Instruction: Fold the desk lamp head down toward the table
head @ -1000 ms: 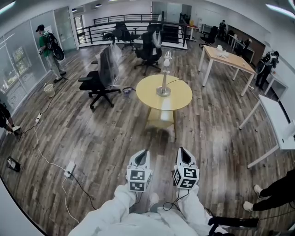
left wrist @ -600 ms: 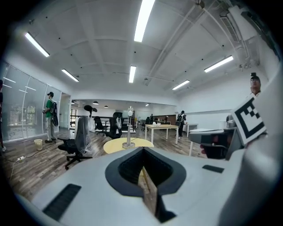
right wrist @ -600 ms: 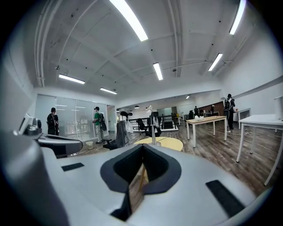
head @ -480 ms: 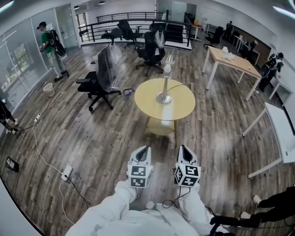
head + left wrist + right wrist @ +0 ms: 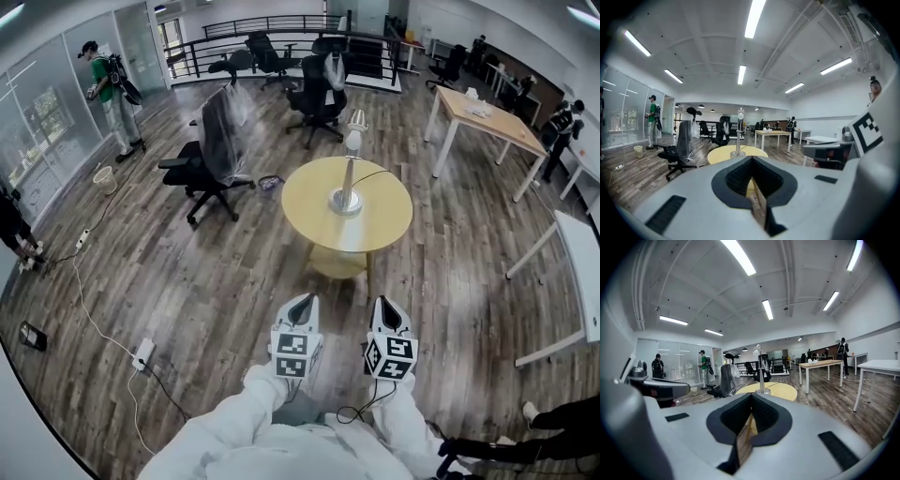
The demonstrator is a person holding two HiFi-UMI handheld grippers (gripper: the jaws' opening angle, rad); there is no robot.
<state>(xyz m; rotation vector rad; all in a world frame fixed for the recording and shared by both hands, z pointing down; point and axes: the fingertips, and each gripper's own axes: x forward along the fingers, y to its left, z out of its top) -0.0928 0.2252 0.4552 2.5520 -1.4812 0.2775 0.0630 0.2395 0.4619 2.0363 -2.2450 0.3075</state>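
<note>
A round yellow tabletop [image 5: 309, 202] stands well ahead of the left claw [image 5: 302, 300] and right claw [image 5: 387, 304]. A desk lamp [image 5: 349, 178] stands upright on it, near the middle.

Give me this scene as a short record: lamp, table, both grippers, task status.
lamp: upright on the table, head up
table: round, yellow, ahead of both grippers
left gripper: jaws together, empty, over the floor short of the table
right gripper: jaws together, empty, beside the left gripper
contact with lamp: none
task status: head not yet folded down
</note>
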